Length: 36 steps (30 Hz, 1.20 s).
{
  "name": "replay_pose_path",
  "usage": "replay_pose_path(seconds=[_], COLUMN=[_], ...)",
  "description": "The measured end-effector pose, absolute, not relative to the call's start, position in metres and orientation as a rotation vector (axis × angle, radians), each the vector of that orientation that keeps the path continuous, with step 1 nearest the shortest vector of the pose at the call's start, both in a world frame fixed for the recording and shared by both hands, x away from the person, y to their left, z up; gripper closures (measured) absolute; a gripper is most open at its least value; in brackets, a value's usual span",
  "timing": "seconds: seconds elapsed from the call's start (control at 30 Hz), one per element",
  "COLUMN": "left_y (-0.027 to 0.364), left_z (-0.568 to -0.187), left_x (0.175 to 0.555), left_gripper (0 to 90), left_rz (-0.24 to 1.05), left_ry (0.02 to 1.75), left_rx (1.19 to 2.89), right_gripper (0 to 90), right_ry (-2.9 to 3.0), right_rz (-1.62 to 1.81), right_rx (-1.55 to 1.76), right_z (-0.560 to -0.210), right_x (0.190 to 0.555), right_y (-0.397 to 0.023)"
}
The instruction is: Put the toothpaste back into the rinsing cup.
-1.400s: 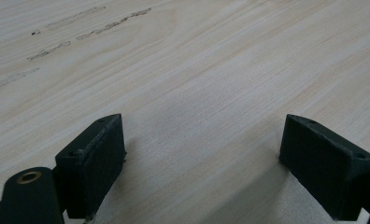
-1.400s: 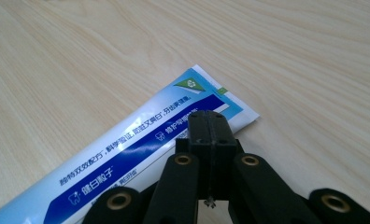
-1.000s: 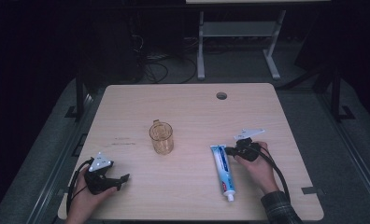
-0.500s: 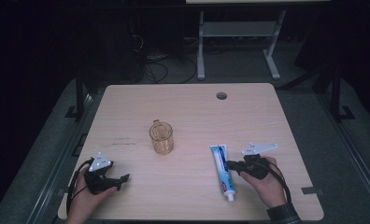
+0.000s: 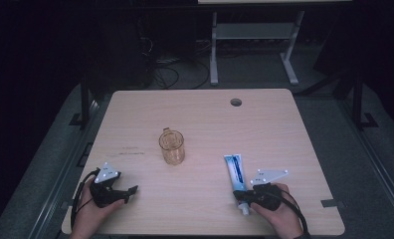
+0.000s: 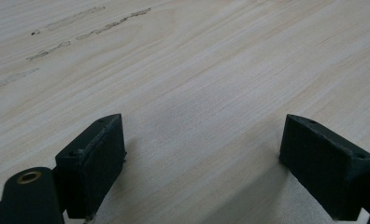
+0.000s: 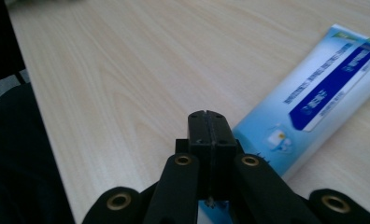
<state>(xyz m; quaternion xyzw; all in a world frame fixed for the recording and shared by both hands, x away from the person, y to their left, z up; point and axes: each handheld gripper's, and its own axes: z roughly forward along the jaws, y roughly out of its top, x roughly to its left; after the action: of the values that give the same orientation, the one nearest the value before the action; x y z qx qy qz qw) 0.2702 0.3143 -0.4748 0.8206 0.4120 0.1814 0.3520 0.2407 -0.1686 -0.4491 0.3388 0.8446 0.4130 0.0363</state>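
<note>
Work in hand: moving the toothpaste tube (image 5: 236, 174), as far as the pictures suggested.
Toothpaste tube: lay flat on the wooden table (image 5: 264, 124), near the front right, cap end toward the person, well apart from the glass mug (image 5: 171, 147) at the middle.
Right gripper (image 5: 241, 195): jaws pressed fully together with nothing between them; in the right gripper view the tips (image 7: 211, 133) sat low over the tube's cap end (image 7: 314, 88), just beside or over it.
Left gripper (image 5: 131, 190): jaws stood wide apart (image 6: 202, 154) over bare wood, holding nothing, near the front left edge.
Done: nothing showed as finished; the tube lay ungripped.
Left: by my judgement, the right jaws needed to open before they could take the tube.
</note>
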Motion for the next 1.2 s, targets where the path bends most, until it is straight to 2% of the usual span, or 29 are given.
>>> replay_pose_path(seconds=[0.33, 1.1, 1.2], left_y=[0.314, 0.314, 0.314], left_z=[-0.475, -0.475, -0.475], left_x=[0.270, 0.270, 0.270], left_gripper=[13.3, 13.3, 13.3], left_rz=[0.470, 0.470, 0.470], left_ry=[1.066, 1.066, 1.066], left_rx=[2.125, 2.125, 2.125], right_gripper=[90.0, 90.0, 84.7], right_ry=[2.596, 2.504, 2.495], right_rz=[1.217, 1.143, 1.171], right_rx=[1.042, 1.158, 1.146], right_z=[-0.450, -0.451, -0.446], right_x=[0.235, 0.240, 0.240], right_y=[-0.173, -0.221, -0.220])
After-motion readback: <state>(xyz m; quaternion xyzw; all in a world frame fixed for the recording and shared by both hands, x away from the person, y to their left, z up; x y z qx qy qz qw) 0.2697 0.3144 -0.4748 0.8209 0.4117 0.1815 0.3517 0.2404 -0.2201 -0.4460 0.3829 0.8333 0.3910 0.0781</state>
